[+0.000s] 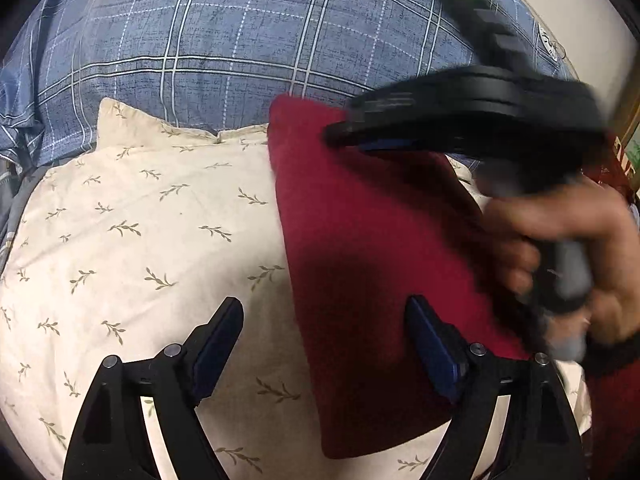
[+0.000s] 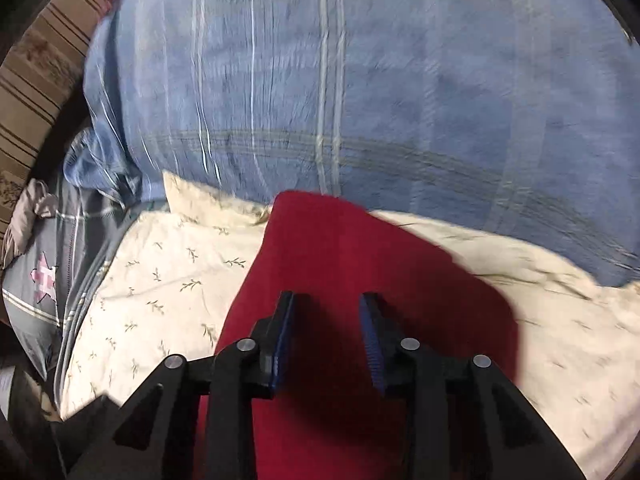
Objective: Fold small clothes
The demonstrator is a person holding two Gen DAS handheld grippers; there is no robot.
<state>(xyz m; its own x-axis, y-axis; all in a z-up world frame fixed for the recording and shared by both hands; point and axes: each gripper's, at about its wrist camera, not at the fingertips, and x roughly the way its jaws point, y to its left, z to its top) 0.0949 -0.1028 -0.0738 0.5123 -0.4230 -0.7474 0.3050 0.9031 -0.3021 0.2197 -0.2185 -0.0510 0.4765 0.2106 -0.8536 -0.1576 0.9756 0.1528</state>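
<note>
Red cloth [image 1: 372,264] lying flat on cream pillow [image 1: 132,240] with leaf print, already folded to a narrow oblong, long axis running away from the cameras. Far end of the cloth near the pillow's back edge, just short of the blue plaid bedding [image 1: 224,32] behind. Near end reaching toward the lower edge of the left wrist view.

Left gripper [image 1: 328,320]: released, jaws spread wide, nothing between them. Left finger over bare pillow, right finger over the red cloth's surface; contact with the fabric not discernible.

Right gripper [image 2: 328,312]: jaws apart with a clear gap, holding nothing, positioned above the middle of the red cloth [image 2: 352,264] and casting a dark shadow on it. Seen from the left wrist camera as a blurred black body [image 1: 460,120] crossing the cloth's far right corner, right hand [image 1: 560,248] wrapped on its handle at the frame's right.

Right wrist view heavily motion-blurred; probably hovering rather than pressing, cannot confirm.

Grey fabric with pink star patch [image 2: 44,276] at left of the pillow. Striped brown cloth [image 2: 36,80] further up left.
</note>
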